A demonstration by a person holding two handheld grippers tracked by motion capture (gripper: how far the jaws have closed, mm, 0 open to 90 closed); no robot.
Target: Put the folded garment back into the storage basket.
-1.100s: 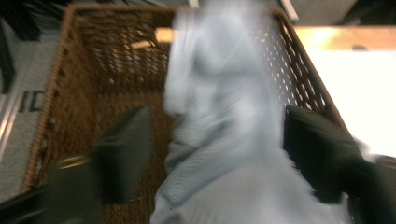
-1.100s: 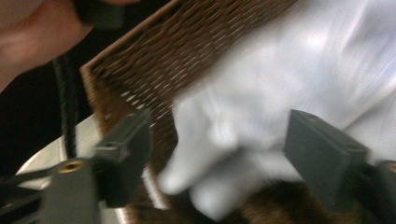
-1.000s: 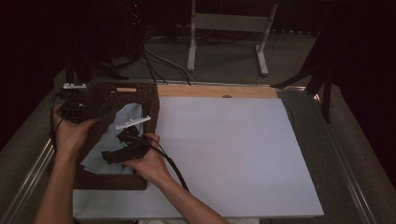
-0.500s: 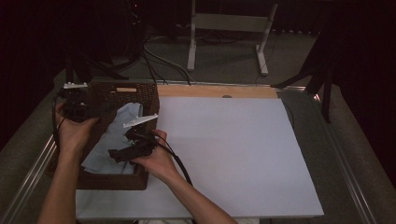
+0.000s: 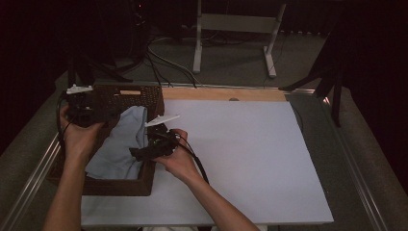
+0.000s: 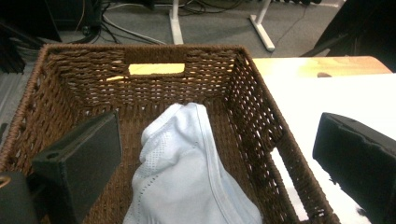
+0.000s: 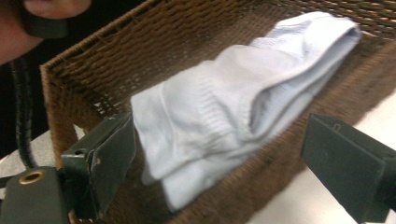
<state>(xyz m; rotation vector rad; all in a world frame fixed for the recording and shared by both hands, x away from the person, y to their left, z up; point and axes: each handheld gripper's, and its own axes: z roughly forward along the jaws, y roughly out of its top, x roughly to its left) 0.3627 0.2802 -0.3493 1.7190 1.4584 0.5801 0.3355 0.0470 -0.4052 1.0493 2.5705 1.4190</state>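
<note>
A brown wicker basket [image 5: 115, 185] stands on the left of the white board [image 5: 250, 159]. A pale blue folded cloth [image 5: 120, 147] lies in it, leaning toward its right wall. My left gripper [image 5: 103, 111] hovers over the basket's back left part. In the left gripper view its jaws [image 6: 219, 135] stand wide open over the cloth [image 6: 187, 172] and have just been opening, pressing on nothing. My right gripper [image 5: 137, 155] reaches in over the right wall. In the right gripper view it [image 7: 219, 154] is open, with the cloth [image 7: 224, 102] between the jaws and brushing only the left one.
A bare wooden strip [image 5: 221, 94] runs along the board's far edge. Metal rails [image 5: 33, 178] border the table. Behind it, white stand legs [image 5: 197, 43] and cables [image 5: 159, 57] lie on the grey floor. The board stretches out to the right of the basket.
My right gripper has drawn back to the right, from the basket's middle to its right wall. The cloth stays in the basket. The left hand has barely moved.
</note>
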